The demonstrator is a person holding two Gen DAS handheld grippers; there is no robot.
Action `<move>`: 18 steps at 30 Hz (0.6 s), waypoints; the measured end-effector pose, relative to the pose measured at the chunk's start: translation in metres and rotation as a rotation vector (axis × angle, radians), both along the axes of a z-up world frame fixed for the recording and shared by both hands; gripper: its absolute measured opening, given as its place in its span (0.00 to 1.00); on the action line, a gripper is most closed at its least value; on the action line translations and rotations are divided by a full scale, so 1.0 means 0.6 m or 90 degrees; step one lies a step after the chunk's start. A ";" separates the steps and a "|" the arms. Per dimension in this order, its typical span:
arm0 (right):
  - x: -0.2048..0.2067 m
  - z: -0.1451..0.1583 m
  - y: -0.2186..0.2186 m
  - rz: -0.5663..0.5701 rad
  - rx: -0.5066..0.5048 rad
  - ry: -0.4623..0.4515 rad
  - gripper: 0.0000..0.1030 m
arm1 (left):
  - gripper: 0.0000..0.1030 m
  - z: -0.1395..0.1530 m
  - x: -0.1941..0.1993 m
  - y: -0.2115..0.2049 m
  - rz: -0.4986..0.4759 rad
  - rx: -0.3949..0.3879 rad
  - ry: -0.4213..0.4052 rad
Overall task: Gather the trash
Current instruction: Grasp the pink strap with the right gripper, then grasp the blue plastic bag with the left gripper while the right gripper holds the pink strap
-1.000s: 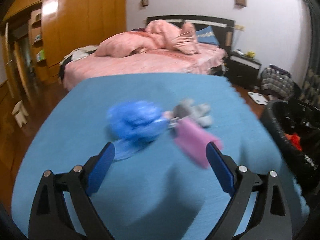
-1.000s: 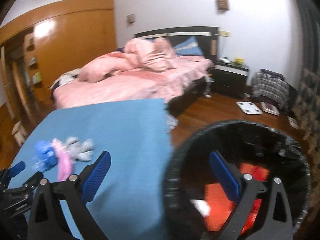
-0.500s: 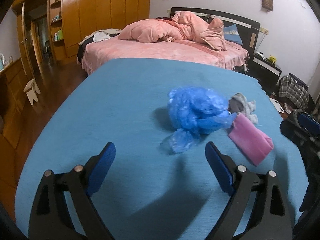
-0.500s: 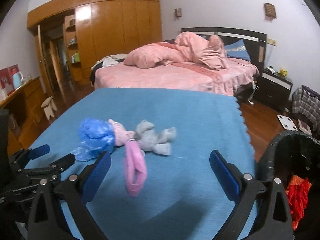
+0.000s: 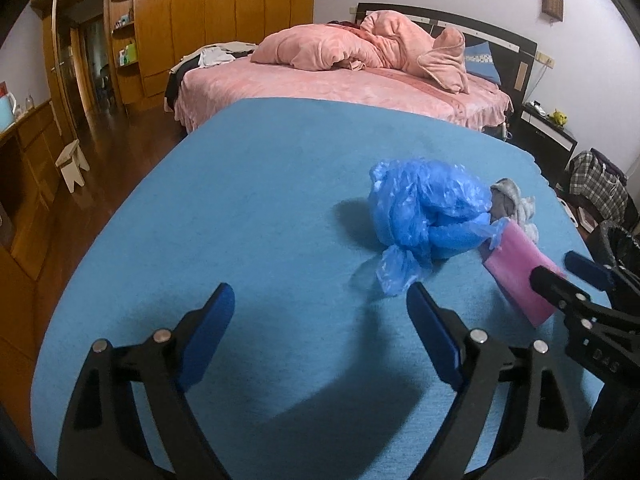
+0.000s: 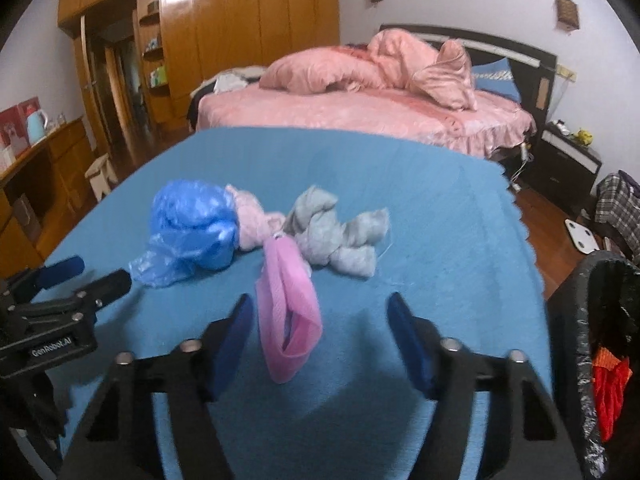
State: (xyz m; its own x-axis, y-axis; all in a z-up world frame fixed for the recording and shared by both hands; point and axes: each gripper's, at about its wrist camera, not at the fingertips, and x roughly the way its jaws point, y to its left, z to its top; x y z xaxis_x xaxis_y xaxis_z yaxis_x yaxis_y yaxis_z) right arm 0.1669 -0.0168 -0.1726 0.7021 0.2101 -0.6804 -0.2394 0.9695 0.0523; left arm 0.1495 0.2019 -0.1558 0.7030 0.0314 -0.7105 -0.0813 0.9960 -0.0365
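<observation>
A black-lined bin (image 6: 600,344) stands at the right edge of the blue table (image 6: 440,240); it holds something red (image 6: 608,384), only partly seen, and most of its inside is cut off by the frame. The trash lies grouped on the table's near half: a crumpled blue bag (image 5: 424,216), a pale pink wad (image 6: 252,220) behind it, a grey rag (image 6: 336,236), and an open-ended pink pouch (image 6: 288,312) lying lengthwise toward the right camera. Bag, wad, rag and pouch touch or overlap one another.

The left gripper (image 5: 320,332) points downward over bare cloth just short of the bag; its jaws are closing slightly yet stand wide, with nothing between them. The right gripper (image 6: 320,340) points downward with the pouch's near end just ahead of its gap, beside the left finger (image 6: 236,328); its jaws are closing, at a middling gap, and the pads press on nothing. In the left view, the right gripper's tips overlap the pouch's near end; whether they touch it cannot be told. The right view's gripper is motion-blurred. No hand or sleeve shows.
</observation>
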 end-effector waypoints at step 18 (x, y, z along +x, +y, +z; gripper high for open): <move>-0.035 0.006 -0.050 -0.110 0.045 -0.044 0.12 | 0.79 0.002 -0.005 -0.022 -0.016 0.021 -0.014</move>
State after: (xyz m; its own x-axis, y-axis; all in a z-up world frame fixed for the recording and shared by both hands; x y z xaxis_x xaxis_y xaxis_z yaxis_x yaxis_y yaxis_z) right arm 0.1458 -0.0467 -0.1687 0.7760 0.1277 -0.6177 -0.0747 0.9910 0.1111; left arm 0.1464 0.1887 -0.1547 0.7199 0.0361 -0.6932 -0.0556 0.9984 -0.0057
